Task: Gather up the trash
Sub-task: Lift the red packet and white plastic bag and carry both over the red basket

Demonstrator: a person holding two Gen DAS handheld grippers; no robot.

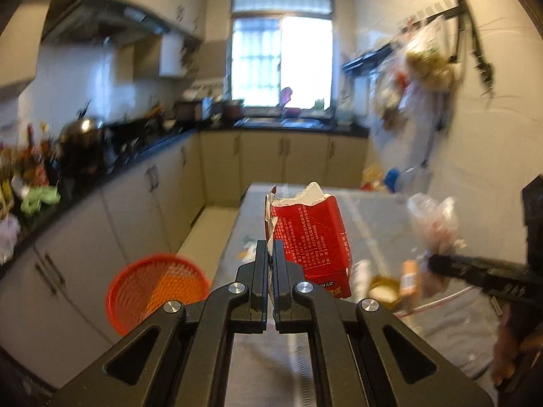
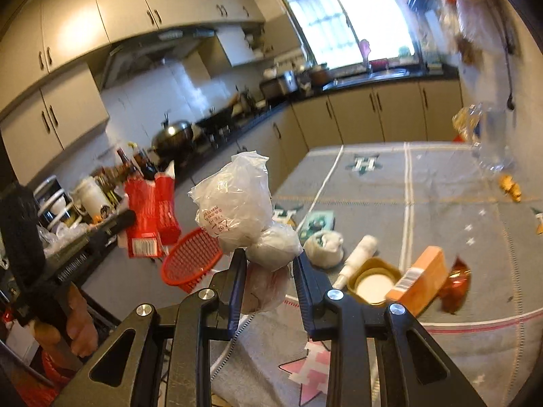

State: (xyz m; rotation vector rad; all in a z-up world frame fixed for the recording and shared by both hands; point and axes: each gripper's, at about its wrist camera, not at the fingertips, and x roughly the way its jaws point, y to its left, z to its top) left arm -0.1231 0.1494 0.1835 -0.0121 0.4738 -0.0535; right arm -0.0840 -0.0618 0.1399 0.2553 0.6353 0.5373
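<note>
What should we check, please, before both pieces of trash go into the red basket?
1. Left gripper grip: jaws shut on the torn edge of the red carton. Ok.
2. Right gripper grip: jaws shut on the crumpled plastic bag. Ok.
3. Red basket within sight: visible low on the left, beside the table. Ok.
4. Basket opening faces up: it looks tilted, and blur hides how much. Cannot tell.
5. Carton empty: inside hidden. Cannot tell.
6. Table finished: an orange box and a small bottle lie on it. Not ok.
</note>
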